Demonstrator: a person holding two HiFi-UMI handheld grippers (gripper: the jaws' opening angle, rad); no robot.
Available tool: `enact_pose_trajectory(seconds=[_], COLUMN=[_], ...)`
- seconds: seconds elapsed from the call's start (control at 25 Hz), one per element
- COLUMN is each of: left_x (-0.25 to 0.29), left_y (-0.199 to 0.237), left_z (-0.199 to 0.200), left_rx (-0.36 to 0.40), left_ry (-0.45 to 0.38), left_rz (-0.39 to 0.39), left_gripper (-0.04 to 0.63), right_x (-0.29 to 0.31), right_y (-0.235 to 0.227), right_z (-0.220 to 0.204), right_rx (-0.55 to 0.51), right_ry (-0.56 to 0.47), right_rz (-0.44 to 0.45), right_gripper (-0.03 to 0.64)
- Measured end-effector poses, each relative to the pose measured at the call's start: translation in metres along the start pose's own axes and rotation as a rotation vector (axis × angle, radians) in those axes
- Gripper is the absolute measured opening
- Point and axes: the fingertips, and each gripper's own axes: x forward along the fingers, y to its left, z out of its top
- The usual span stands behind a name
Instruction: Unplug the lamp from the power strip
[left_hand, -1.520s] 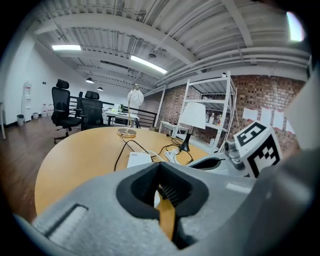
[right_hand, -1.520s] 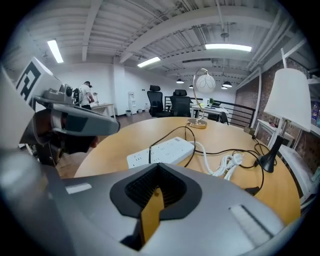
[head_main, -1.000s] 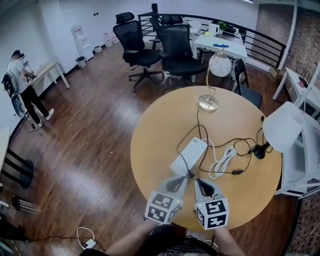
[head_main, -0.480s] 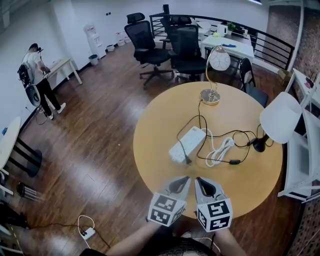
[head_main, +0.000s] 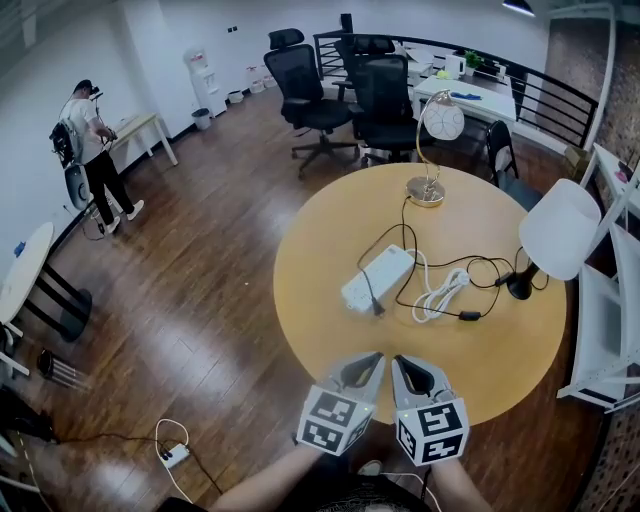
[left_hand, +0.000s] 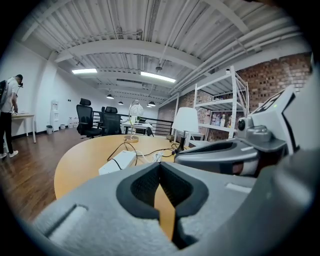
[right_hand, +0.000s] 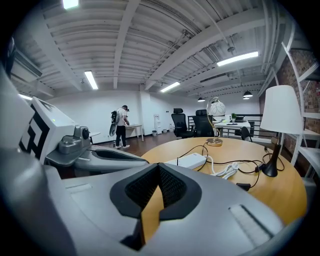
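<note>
1. A dark wood floor (head_main: 200, 300) is seen under everything in the head view.
2. A round wooden table (head_main: 320, 250) is recorded directly ahead of both grippers.
3. Black office chairs (head_main: 312, 95) are grouped beyond the far edge of the table; a person (head_main: 92, 150) is seen standing at a desk far to the left.
4. A white-shaded lamp (head_main: 556, 245) is stood on a black base at the right edge of the table.
5. A gold lamp (head_main: 426, 191) with a globe shade is placed at the far edge of the table.
6. The left gripper (head_main: 370, 360) is held over the near edge of the table. Its jaws are clenched together, with nothing between them.
7. The right gripper (head_main: 403, 363) is held just beside the left one. Its jaws are likewise closed on nothing.
8. The white power strip (head_main: 378, 278) is laid near the table centre, well apart from both grippers.
9. A bundled white cord (head_main: 440, 295) is laid just right of the strip.
10. Black lamp cords are looped across the table between the lamps and the strip.
11. A black plug (head_main: 375, 305) is seated at the near end of the strip. Which lamp it belongs to cannot be traced.
12. A small black inline switch (head_main: 468, 316) is noted on the cord right of the bundle.
</note>
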Motion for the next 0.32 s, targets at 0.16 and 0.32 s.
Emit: enact_pose_trajectory(seconds=[0.16, 0.32], left_x=[-0.004, -0.007], left_y=[-0.008, -0.016], left_z=[0.001, -0.003], left_rx=[0.006, 0.006], left_ry=[-0.007, -0.006], left_rz=[-0.001, -0.001], left_gripper=[0.003, 0.003], right_x=[-0.006, -0.013], right_y=[0.003, 0.004], right_z=[-0.002, -0.007], right_rx=[-0.005, -0.005], right_ry=[-0.005, -0.002], right_rz=[0.009, 0.012], right_gripper=[0.002, 0.002])
